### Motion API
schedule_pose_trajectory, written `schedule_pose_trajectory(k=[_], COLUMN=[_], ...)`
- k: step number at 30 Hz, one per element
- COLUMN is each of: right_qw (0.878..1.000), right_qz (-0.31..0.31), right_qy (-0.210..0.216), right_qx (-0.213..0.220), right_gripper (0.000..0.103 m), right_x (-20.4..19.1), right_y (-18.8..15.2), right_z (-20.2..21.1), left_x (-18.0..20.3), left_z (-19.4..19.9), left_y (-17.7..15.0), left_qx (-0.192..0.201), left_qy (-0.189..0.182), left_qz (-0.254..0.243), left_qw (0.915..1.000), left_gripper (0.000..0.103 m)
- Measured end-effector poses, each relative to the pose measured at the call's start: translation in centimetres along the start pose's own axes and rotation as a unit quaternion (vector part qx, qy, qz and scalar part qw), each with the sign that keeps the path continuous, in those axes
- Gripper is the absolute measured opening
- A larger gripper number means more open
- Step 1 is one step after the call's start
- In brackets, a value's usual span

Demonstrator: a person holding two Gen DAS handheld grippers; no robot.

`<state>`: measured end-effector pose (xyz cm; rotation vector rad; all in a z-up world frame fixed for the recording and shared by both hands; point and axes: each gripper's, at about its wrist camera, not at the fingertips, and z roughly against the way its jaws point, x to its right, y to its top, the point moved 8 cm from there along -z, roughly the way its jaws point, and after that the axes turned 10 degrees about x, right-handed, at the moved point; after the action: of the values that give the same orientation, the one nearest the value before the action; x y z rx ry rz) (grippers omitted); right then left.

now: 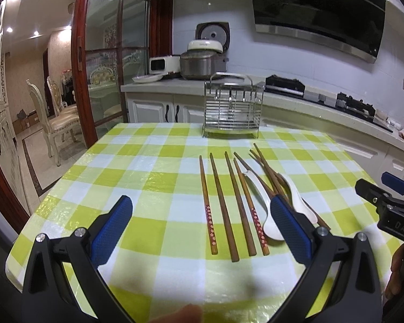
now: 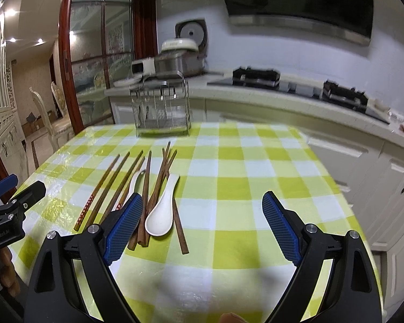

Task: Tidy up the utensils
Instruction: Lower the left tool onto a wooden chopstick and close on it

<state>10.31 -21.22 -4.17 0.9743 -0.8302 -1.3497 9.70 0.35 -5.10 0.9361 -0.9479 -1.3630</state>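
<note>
A table covered in a green, yellow and white checked plastic cloth [image 1: 153, 177] fills the lower half of both wrist views. On it, toward the middle, lie about eight long brown wooden chopsticks [image 1: 223, 204], their tips pointing away toward the far edge. Four lie roughly side by side and apart from one another; two of these carry red bands with small flower prints near the thick end. The others cross in a loose pile just to the right. Two white ceramic soup spoons rest among that pile: one [image 1: 261, 204] touching the side-by-side group, the other [image 2: 161, 207] lying over the crossed sticks with its bowl facing up.

At the far edge of the table stands a shiny metal wire utensil rack [image 1: 233, 105], upright (its compartments cannot be told apart through the bars).

The left gripper [image 1: 202, 228] hovers above the near part of the table, its blue-padded fingers [image 1: 113, 231] spread wide apart with nothing between them. The right gripper [image 2: 203, 227] hovers beside it, further right, fingers likewise spread wide and holding nothing; its left finger [image 2: 125, 226] overlaps the spoon pile in view.

Behind the table runs a kitchen counter with a rice cooker [image 1: 202, 59] and a gas hob [image 2: 256, 76].
</note>
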Motion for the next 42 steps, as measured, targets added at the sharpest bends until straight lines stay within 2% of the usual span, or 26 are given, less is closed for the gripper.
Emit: schedule_pose_trajectory(k=[4, 8, 10, 11, 12, 13, 16, 17, 19, 21, 22, 27, 30, 34, 35, 37, 42], right_qw=[0.997, 0.99, 0.987, 0.984, 0.982, 0.981, 0.98, 0.98, 0.979, 0.979, 0.979, 0.978, 0.977, 0.977, 0.976, 0.975, 0.972], right_qz=[-0.009, -0.014, -0.014, -0.017, -0.023, -0.026, -0.031, -0.029, -0.026, -0.017, -0.011, -0.002, 0.003, 0.012, 0.012, 0.01, -0.013], right_qy=[0.015, 0.038, 0.044, 0.047, 0.054, 0.056, 0.058, 0.058, 0.06, 0.062, 0.064, 0.069, 0.072, 0.072, 0.074, 0.078, 0.088], right_qx=[-0.072, -0.132, -0.157, -0.169, -0.178, -0.183, -0.189, -0.19, -0.192, -0.194, -0.195, -0.198, -0.2, -0.202, -0.203, -0.209, -0.216], right_gripper=[0.085, 0.085, 0.085, 0.085, 0.085, 0.085, 0.085, 0.085, 0.085, 0.085, 0.085, 0.085, 0.085, 0.085, 0.084, 0.075, 0.059], right_x=[-0.4, -1.3, -1.6, -1.8, -2.1, -2.1, -2.3, -2.4, -2.6, -2.9, -3.1, -3.7, -4.2, -5.1, -5.4, -5.8, -6.3], right_y=[-0.7, -0.7, -0.9, -1.0, -1.1, -0.9, 0.0, 0.3, 0.8, 1.1, 1.3, 1.8, 2.0, 2.5, 2.7, 2.7, 3.0], right_z=[-4.1, -9.0, -11.2, -12.3, -13.2, -13.8, -15.6, -16.1, -16.8, -17.6, -18.0, -19.7, -20.3, -21.5, -21.9, -22.7, -24.1], left_x=[0.1, -0.5, -0.7, -0.9, -1.0, -1.0, -0.9, -0.9, -1.1, -1.4, -1.4, -1.3, -1.1, -0.7, -0.7, -0.9, -1.1], left_z=[-3.2, -7.9, -10.8, -11.8, -13.0, -14.2, -16.4, -17.1, -18.7, -20.2, -20.8, -23.0, -24.2, -24.8, -24.9, -25.1, -25.0], left_y=[0.6, 1.3, 1.1, 1.0, 0.7, 0.6, 0.7, 0.8, 0.8, 0.6, 0.6, 0.0, -1.1, -0.9, -0.9, -0.9, -0.8], left_qx=[-0.039, -0.078, -0.116, -0.126, -0.14, -0.153, -0.166, -0.169, -0.179, -0.192, -0.195, -0.214, -0.235, -0.228, -0.227, -0.225, -0.222], left_qy=[-0.026, -0.018, -0.023, -0.027, -0.028, -0.031, -0.046, -0.045, -0.04, -0.031, -0.028, -0.029, -0.027, -0.034, -0.036, -0.034, -0.046], left_qz=[0.003, -0.019, -0.017, -0.016, -0.018, -0.018, -0.01, -0.012, -0.013, -0.013, -0.013, -0.023, -0.03, -0.039, -0.038, -0.038, -0.026], left_qw=[0.9989, 0.9966, 0.9928, 0.9915, 0.9895, 0.9876, 0.985, 0.9845, 0.9829, 0.9809, 0.9802, 0.9761, 0.9712, 0.9723, 0.9724, 0.973, 0.9735], left_gripper=[0.099, 0.099, 0.098, 0.097, 0.089, 0.079, 0.068, 0.066, 0.053, 0.046, 0.043, 0.041, 0.029, 0.022, 0.02, 0.007, 0.007])
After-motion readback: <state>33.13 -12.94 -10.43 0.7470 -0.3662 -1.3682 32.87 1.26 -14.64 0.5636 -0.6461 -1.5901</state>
